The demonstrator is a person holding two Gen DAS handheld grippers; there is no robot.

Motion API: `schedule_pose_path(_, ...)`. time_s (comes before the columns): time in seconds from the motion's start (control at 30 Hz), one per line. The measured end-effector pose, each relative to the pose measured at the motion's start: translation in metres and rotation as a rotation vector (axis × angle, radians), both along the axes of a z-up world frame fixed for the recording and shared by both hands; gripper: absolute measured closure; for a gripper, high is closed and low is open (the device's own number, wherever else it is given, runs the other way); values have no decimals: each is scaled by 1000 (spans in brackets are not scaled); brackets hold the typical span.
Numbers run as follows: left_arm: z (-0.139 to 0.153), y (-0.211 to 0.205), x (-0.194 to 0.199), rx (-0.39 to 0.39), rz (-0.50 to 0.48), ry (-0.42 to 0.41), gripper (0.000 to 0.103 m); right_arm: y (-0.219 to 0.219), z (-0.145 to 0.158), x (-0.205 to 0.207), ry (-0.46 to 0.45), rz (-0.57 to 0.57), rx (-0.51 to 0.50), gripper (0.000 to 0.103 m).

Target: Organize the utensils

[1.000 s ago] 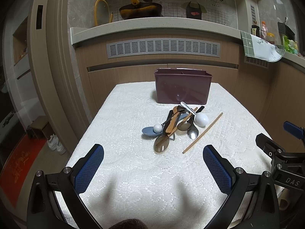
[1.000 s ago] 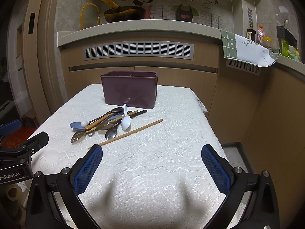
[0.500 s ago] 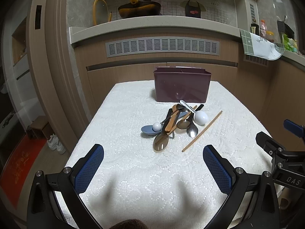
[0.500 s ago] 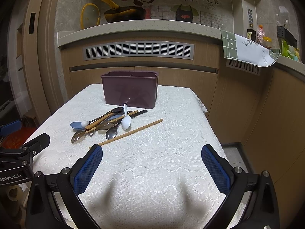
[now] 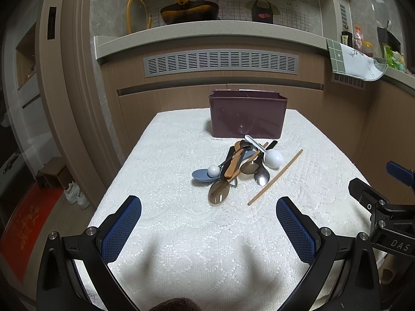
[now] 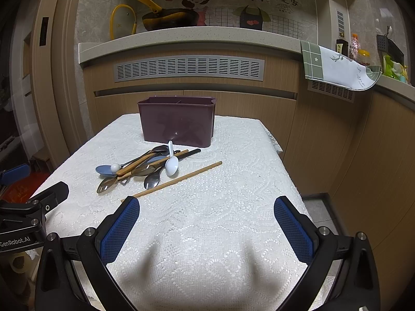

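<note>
A heap of utensils [image 5: 237, 167] lies mid-table: a white spoon [image 5: 272, 158], a blue spoon [image 5: 202, 175], metal spoons, a wooden-handled piece and a single wooden chopstick [image 5: 275, 177]. Behind the heap stands a dark purple divided utensil box [image 5: 247, 118]. My left gripper [image 5: 208, 221] hovers open near the front of the table, short of the heap, nothing between its blue pads. My right gripper [image 6: 206, 221] is also open and empty, to the right of the heap [image 6: 145, 167], with the chopstick [image 6: 172, 182] just beyond its left pad and the box [image 6: 177, 121] farther back.
A white lace cloth [image 5: 181, 223] covers the table; its right edge [image 6: 288, 176] drops to the floor. Wooden cabinets and a counter with a yellow-handled pan [image 5: 189, 13] stand behind. A hanging green-white towel [image 6: 337, 67] is at right. Shoes [image 5: 76, 195] sit on the floor at left.
The left gripper has crept slightly forward, so the heap sits a little lower in its view. The right gripper has hardly moved. Both stay open.
</note>
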State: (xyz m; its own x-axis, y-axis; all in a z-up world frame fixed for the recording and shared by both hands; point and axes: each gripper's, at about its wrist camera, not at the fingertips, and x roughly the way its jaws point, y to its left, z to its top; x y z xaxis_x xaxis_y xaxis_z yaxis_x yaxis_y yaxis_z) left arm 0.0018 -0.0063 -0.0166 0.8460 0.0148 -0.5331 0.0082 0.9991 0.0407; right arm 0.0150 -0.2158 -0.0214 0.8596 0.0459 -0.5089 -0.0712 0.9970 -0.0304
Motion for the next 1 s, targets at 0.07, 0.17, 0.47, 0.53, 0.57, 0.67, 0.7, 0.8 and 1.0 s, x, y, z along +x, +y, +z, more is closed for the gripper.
schedule_pose_path(0.07,0,0,0,0,0,0,0,0,0,0,0,0,0,0)
schedule_pose_path(0.17,0,0,0,1,0,0,0,0,0,0,1,0,0,0)
schedule_pose_path(0.47,1,1,0,0,0,3,0,1,-1,0,1,1,-1,0)
schedule_pose_path(0.53,1,1,0,-1,0,4,0,1,-1,0,1,1,-1,0)
schedule_pose_path(0.57,1,1,0,-1,0,5,0,1,-1,0,2,0,0,0)
schedule_pose_path(0.67,1,1,0,0,-1,5,0,1,-1,0,4,0,0,0)
schedule_pose_path(0.7,2,2,1,0,-1,5,0,1,-1,0,4,1,0,0)
schedule_pose_path(0.8,2,2,2,1,-1,9,0,1,-2,0,5,0,0,0)
schedule_pose_path(1.0,1,5,14,-3,-27,42,0,3,-4,6,7,-1,-19,0)
